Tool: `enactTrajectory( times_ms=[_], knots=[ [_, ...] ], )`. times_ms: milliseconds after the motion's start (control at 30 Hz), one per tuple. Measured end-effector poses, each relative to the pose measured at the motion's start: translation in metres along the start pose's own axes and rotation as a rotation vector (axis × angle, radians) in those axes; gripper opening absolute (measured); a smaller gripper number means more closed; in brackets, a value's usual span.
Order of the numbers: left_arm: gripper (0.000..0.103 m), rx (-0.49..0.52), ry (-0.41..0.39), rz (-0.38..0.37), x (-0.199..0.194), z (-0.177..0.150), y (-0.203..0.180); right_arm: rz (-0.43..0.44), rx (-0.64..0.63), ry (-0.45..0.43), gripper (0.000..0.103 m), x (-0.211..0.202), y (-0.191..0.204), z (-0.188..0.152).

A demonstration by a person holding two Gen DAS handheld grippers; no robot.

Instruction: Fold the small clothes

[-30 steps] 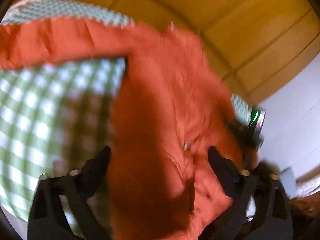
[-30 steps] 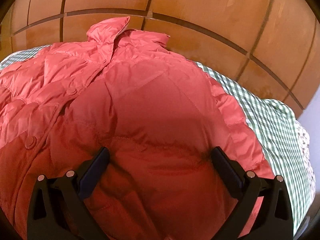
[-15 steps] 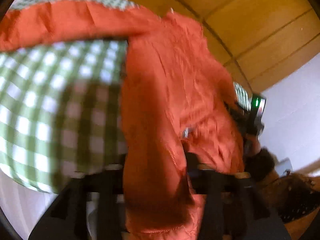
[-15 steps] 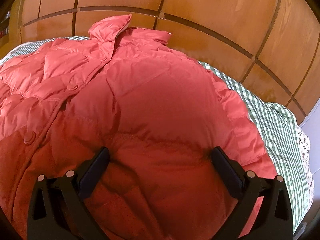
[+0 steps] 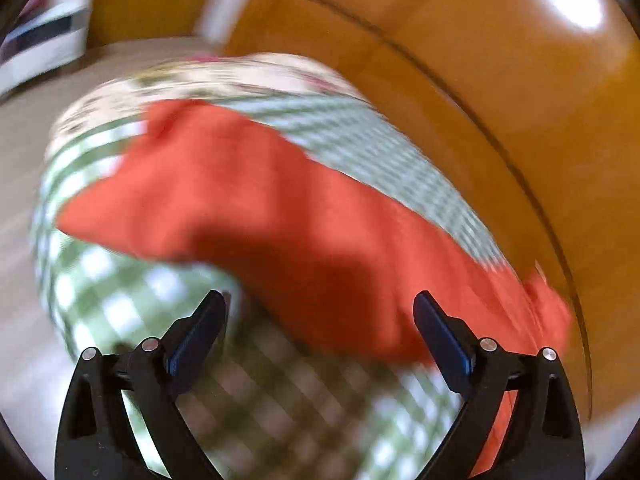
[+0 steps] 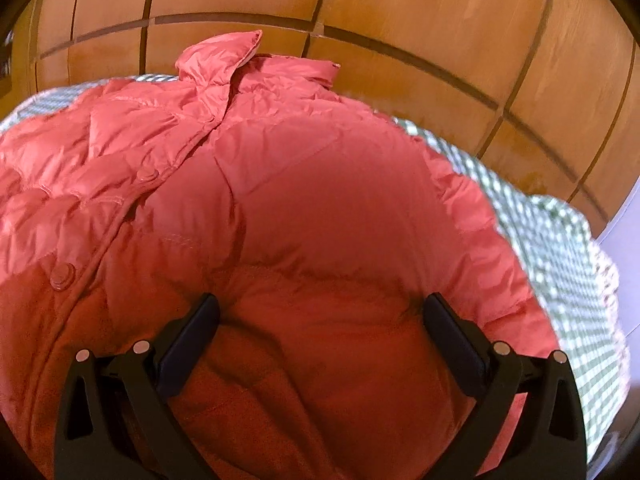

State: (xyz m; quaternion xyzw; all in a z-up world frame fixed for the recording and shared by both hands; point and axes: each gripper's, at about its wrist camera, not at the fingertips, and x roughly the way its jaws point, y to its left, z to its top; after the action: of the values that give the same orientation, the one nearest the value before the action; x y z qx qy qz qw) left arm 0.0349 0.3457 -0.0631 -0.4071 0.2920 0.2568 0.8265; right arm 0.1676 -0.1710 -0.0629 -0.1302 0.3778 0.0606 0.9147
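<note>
A red puffy jacket [image 6: 320, 200] lies spread on a green checked cloth [image 6: 560, 240], its collar [image 6: 240, 60] at the far side by the wall. My right gripper [image 6: 320, 308] stands wide over the jacket's lower part. Its fingertips [image 6: 208, 312] dig into the padding, which bulges between them. The left wrist view is blurred. It shows a red jacket part [image 5: 260, 208] lying across the checked cloth [image 5: 120, 300]. My left gripper [image 5: 320, 308] hovers just short of it. Its jaws are opening, with nothing pinched between them.
A wooden panelled wall [image 6: 400, 8] rises right behind the cloth's far edge. A floral fabric [image 5: 200, 76] shows under the checked cloth at its far end. Beyond it lie a pale floor [image 5: 32, 128] and a white wall strip [image 6: 624, 248] at the right.
Red fabric sat between the left jaws before; now they stand wide and clear of it. The left gripper has swung and rolled to face a flat-lying jacket part. The right gripper stays put.
</note>
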Motion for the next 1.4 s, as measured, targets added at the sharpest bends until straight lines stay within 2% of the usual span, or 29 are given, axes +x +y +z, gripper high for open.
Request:
enactTrajectory(
  times_ms=[67,133,200,233,267,300,367,467,567,633,800,900,1100,1167,1267,1400],
  knots=[
    [0.094,-0.044,-0.019,0.017,0.012,0.013,0.01,0.006,0.011,-0.003,0.101,-0.004,0.002,-0.003],
    [0.089,-0.062,-0.071,0.022,0.017,0.021,0.012,-0.001,0.016,-0.012,0.101,-0.007,0.004,-0.005],
    [0.04,-0.052,-0.086,0.014,0.025,0.031,0.008,-0.008,0.016,-0.019,0.101,-0.009,0.005,-0.005],
    [0.031,-0.056,-0.055,0.003,0.03,0.039,0.01,-0.009,0.015,-0.02,0.101,-0.008,0.006,-0.005],
    [0.019,-0.058,-0.04,-0.026,0.033,0.048,0.013,-0.01,0.016,-0.02,0.101,-0.008,0.005,-0.004],
    [0.012,-0.049,-0.043,-0.036,0.034,0.054,0.013,-0.009,0.017,-0.021,0.101,-0.008,0.005,-0.004],
    [0.008,0.01,-0.078,-0.006,0.027,0.071,0.004,-0.007,0.018,-0.024,0.101,-0.007,0.004,-0.004],
    [0.006,0.102,-0.135,0.008,0.017,0.096,-0.009,-0.005,0.014,-0.024,0.101,-0.005,0.003,-0.004],
    [0.006,0.176,-0.133,0.054,0.021,0.113,-0.022,-0.004,0.009,-0.025,0.101,-0.005,0.003,-0.004],
    [0.006,0.176,-0.14,0.034,0.019,0.114,-0.029,-0.004,0.01,-0.025,0.101,-0.005,0.002,-0.004],
    [0.006,0.125,-0.229,-0.041,-0.007,0.098,-0.056,-0.005,0.01,-0.027,0.101,-0.005,0.002,-0.005],
    [0.006,0.209,-0.289,-0.085,-0.027,0.076,-0.097,-0.005,0.01,-0.027,0.101,-0.005,0.003,-0.005],
    [0.006,0.479,-0.277,-0.271,-0.051,0.017,-0.197,0.009,0.021,-0.023,0.101,-0.006,0.002,-0.005],
    [0.006,0.592,-0.25,-0.312,-0.05,-0.009,-0.231,0.015,0.025,-0.017,0.101,-0.005,0.002,-0.005],
    [0.006,0.764,-0.186,-0.333,-0.037,-0.053,-0.277,0.032,0.037,-0.011,0.101,-0.004,0.0,-0.005],
    [0.006,0.889,-0.09,-0.337,-0.013,-0.102,-0.319,0.055,0.052,-0.008,0.101,-0.004,-0.003,-0.006]
  ],
)
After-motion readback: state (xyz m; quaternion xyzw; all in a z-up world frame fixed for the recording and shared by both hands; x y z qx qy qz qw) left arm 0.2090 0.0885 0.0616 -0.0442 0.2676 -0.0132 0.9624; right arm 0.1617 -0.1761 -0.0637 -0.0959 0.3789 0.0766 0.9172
